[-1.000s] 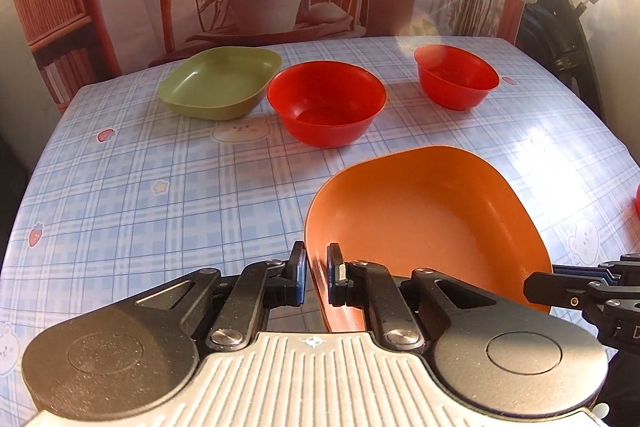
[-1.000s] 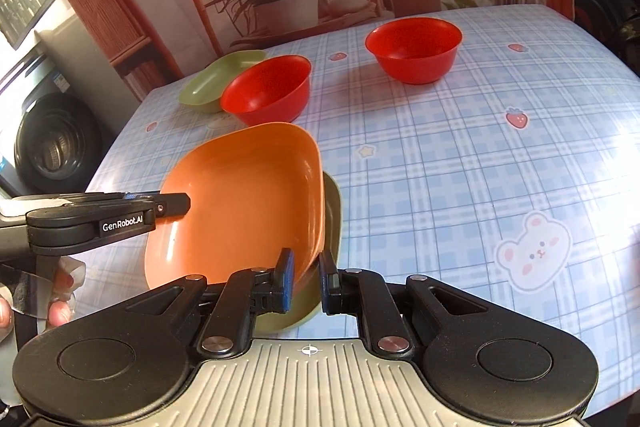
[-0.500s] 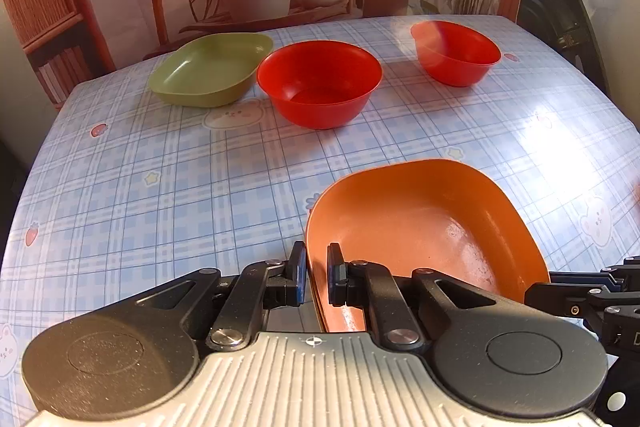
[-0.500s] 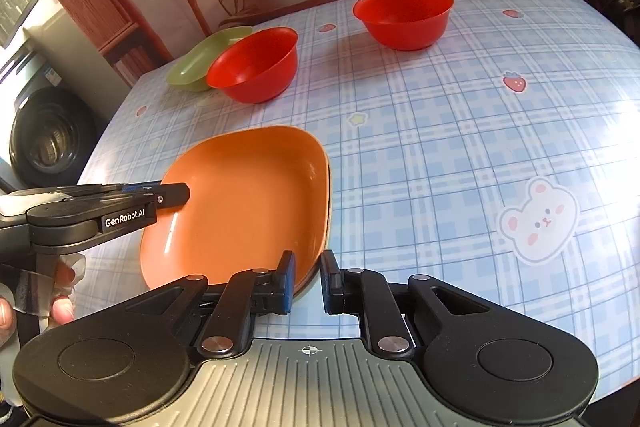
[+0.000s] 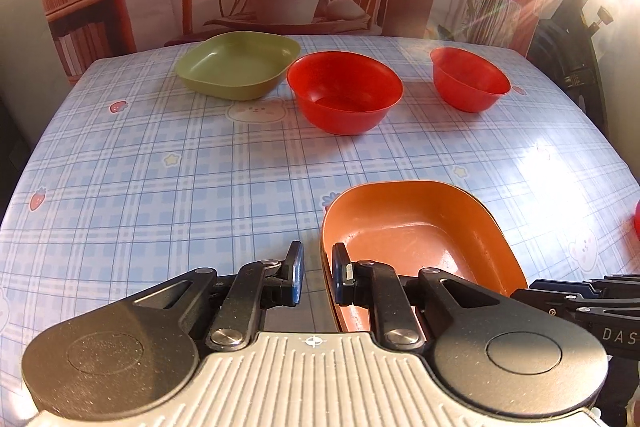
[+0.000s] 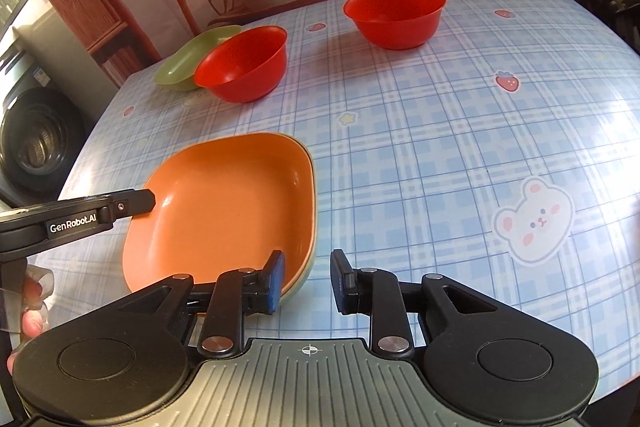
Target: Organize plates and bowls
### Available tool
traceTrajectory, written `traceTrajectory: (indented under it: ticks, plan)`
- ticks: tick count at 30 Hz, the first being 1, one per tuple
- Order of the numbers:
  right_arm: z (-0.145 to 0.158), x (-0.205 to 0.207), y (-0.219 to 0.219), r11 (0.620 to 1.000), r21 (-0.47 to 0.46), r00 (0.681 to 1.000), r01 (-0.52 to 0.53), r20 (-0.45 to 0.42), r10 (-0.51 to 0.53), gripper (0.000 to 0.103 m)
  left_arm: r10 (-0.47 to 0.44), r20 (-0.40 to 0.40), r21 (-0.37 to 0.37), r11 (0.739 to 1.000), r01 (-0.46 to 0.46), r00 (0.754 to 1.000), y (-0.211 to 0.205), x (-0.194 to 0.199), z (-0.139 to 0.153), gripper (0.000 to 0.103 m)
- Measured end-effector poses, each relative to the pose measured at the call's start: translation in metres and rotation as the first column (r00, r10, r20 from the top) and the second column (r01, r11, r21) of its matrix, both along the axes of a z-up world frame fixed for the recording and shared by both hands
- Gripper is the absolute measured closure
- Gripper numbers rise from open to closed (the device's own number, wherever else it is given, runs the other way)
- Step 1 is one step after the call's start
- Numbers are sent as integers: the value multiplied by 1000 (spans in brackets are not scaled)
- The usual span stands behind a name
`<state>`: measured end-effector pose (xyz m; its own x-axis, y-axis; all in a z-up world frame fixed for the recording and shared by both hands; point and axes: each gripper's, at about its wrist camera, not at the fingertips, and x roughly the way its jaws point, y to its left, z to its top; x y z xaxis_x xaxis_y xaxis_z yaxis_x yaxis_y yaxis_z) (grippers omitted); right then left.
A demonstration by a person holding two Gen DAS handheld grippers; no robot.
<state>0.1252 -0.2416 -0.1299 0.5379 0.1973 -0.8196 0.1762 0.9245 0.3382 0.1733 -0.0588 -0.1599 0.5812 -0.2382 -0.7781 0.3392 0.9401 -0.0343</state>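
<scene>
Orange plate [image 6: 224, 203], red bowls [image 5: 344, 91], blue-checked tablecloth [image 6: 440, 147].

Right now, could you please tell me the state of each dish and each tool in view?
Orange plate: flat, nested on a green plate, rim between the left tool's fingers.
Lower green plate: on the table, only its edge showing.
Far green plate: upright, empty.
Middle red bowl: upright, empty.
Far red bowl: upright, empty.
Left tool: open.
Right tool: open, holding nothing.
</scene>
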Motion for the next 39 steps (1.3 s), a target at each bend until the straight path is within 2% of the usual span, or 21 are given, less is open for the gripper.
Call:
traceTrajectory:
  ticks: [13, 31, 36, 39]
  plan:
    - [-3, 1, 2, 1000, -23, 1000, 6, -1, -6, 79, 17, -13, -24, 1000, -17, 1000, 2, 1, -12, 86]
    - [-1, 0, -2, 1000, -3, 1000, 12, 4, -12, 77, 28, -37, -35, 999, -29, 999, 5, 3, -16, 86]
    - [14, 3, -4, 1000, -2, 999, 24, 37, -23, 74, 36, 0, -75, 997, -36, 999, 13, 3, 1, 86]
    - [29, 12, -2, 1000, -3, 998, 17, 62, -17, 74, 48, 30, -117, 992, -44, 998, 25, 7, 22, 86]
